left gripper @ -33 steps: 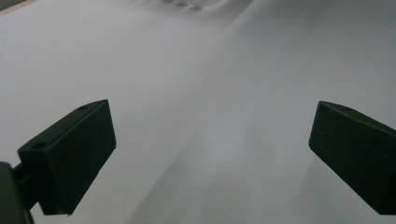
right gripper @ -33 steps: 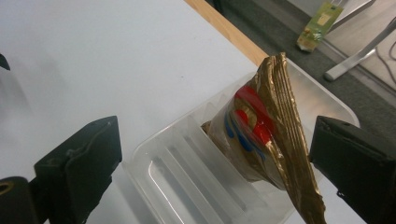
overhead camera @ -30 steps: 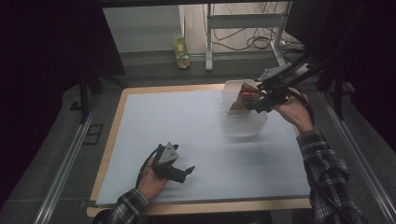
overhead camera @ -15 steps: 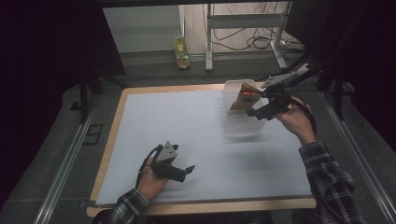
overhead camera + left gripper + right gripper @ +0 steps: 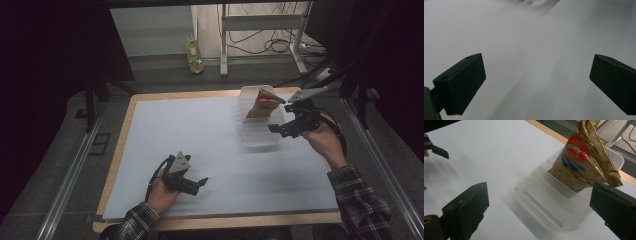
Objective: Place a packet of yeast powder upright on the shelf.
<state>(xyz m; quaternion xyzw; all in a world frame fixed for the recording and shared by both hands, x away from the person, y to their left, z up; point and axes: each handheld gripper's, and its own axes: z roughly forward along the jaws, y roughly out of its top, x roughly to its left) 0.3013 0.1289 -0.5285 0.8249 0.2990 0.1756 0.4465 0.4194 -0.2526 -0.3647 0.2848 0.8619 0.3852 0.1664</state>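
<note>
Two grippers are at work over our white, matte table sheet (image 5: 200, 135). Our right gripper (image 5: 286, 127) hangs just beside the near right edge of a clear plastic tray (image 5: 260, 135), jaws spread wide and holding nothing. The tray is a translucent, round-cornered box standing at the far right of the sheet. From the right gripper view we make out raised ribs that divide the tray (image 5: 554, 205) into slots, a detail the high view blurs away. A glossy gold snack bag (image 5: 584, 160), crimped along its top seam with a red and blue mark, stands tilted in the far end; whether it sits in a slot or just leans there, we cannot tell. Our left gripper (image 5: 197, 185) rests low on the sheet near the front edge, well apart from the tray, its jaws spread and empty.
</note>
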